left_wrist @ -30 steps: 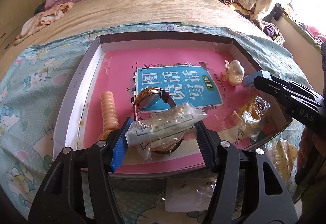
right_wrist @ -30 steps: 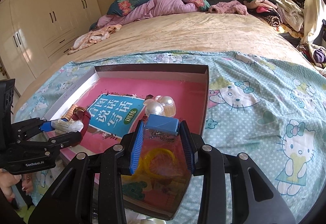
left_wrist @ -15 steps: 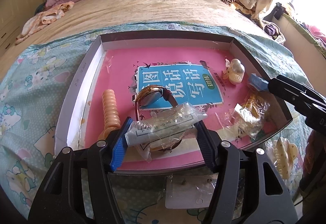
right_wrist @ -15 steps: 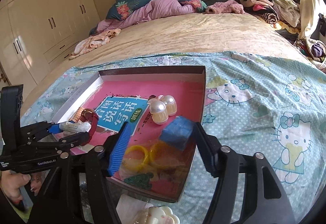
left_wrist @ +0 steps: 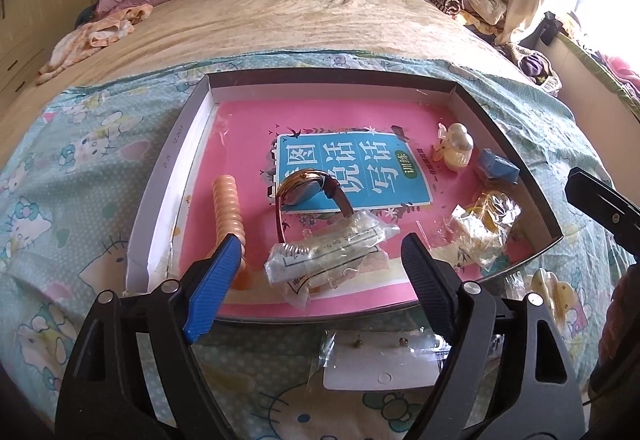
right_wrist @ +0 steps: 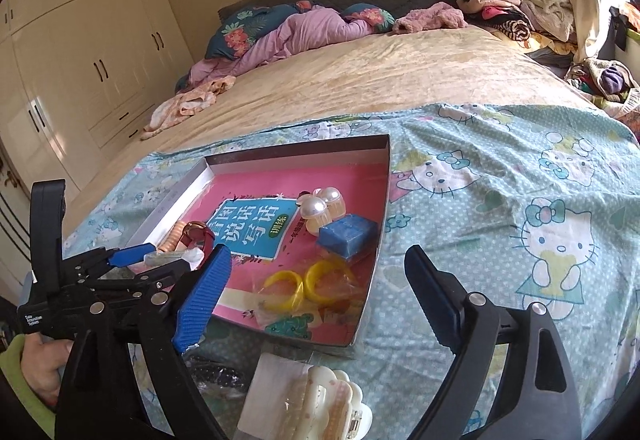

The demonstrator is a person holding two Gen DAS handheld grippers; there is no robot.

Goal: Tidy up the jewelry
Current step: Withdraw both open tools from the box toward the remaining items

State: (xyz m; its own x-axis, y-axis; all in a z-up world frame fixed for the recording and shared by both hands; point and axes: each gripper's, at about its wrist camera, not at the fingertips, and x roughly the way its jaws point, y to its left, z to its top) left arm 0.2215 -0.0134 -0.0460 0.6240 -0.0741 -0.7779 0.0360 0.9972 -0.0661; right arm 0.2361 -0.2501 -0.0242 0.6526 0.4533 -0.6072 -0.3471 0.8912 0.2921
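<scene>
Both claws have let go since a second ago: the left gripper (left_wrist: 316, 260), which was clenched on the clear packet (left_wrist: 328, 254), now has its jaws opening with the packet lying loose between them, and the right gripper (right_wrist: 316, 292) has dropped the blue box (right_wrist: 347, 234), which now rests in the tray (left_wrist: 160, 180) ahead of it. Its jaws are opening too — nothing is pressed between the pads.

Nearest the left claw, on the cartoon-print bedsheet (left_wrist: 60, 200) below its fingers, lies a white earring card (left_wrist: 380, 360) in plastic. Just ahead, between the blue pads, sits the clear packet on the tray's pink floor. Touching the packet's far side stands a watch (left_wrist: 308, 190) with a dark strap, tilted on edge. Beside the left finger a peach ribbed bracelet (left_wrist: 228, 208) runs away from the claw. To the right of the right finger lies a crinkled bag (left_wrist: 486, 218) with yellow pieces inside.

From the right claw, a cream hair clip (right_wrist: 320, 400) lies closest, below the fingers and outside the tray. Ahead, between the fingers, two yellow rings (right_wrist: 308, 284) lie in plastic; beyond them the blue box, and just past it two pearl-topped clips (right_wrist: 322, 206) — side by side, touching. A person's hand (right_wrist: 44, 356) in a green sleeve holds the left claw.
</scene>
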